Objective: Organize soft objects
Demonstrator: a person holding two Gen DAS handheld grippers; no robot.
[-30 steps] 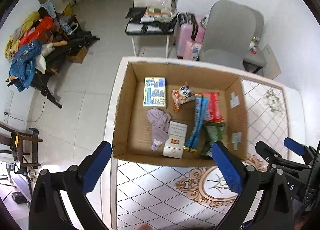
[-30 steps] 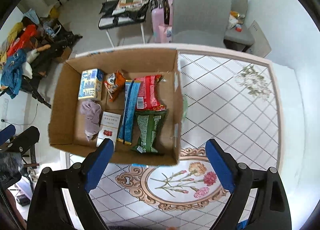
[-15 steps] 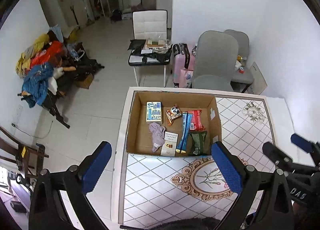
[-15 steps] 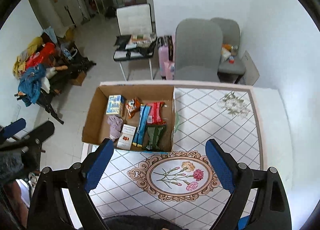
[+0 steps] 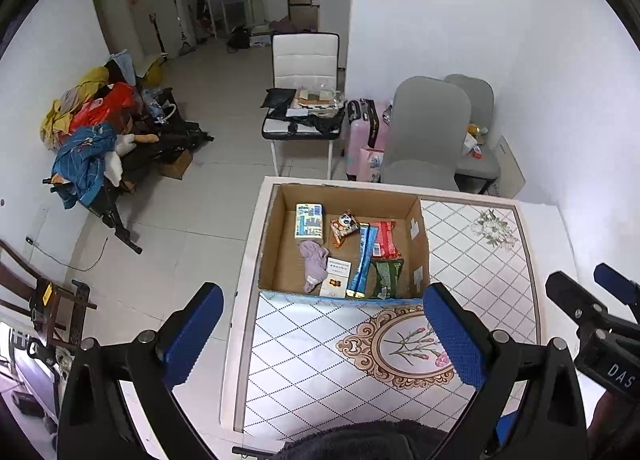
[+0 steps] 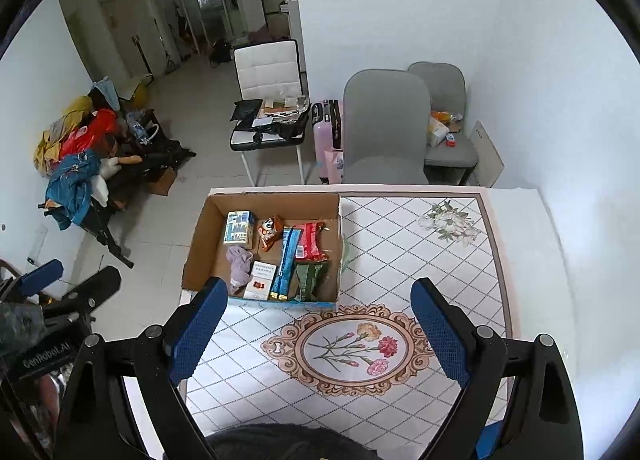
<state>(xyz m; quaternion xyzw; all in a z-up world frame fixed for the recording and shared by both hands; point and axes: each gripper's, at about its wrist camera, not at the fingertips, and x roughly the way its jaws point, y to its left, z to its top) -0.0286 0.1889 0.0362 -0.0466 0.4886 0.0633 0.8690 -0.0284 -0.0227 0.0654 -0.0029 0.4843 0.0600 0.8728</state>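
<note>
An open cardboard box point(image 5: 276, 244) point(image 6: 200, 244) stands at the table's far left corner. Inside lie a lilac cloth point(image 5: 314, 260) point(image 6: 239, 263), a blue-and-yellow packet point(image 5: 309, 220) point(image 6: 237, 226), a panda snack bag point(image 5: 344, 225) point(image 6: 270, 230), a blue stick pack point(image 5: 362, 260) point(image 6: 286, 260), a red pack point(image 5: 385, 238) point(image 6: 310, 241), a green pack point(image 5: 386, 278) point(image 6: 310, 280) and a white carton point(image 5: 336, 278) point(image 6: 260, 280). My left gripper point(image 5: 320, 336) and right gripper point(image 6: 318, 328) hover high above the table, both open and holding nothing.
The table point(image 6: 400, 260) has a diamond-tiled top with a floral medallion point(image 6: 352, 348). Behind it stand grey chairs point(image 6: 384, 128), a white chair point(image 6: 272, 100) with clutter and a pink suitcase point(image 6: 328, 136). Clothes are piled point(image 5: 88, 132) on the floor at left.
Both grippers have risen and pulled back from the box, so it looks much smaller and more of the room shows. The box contents lie as before.
</note>
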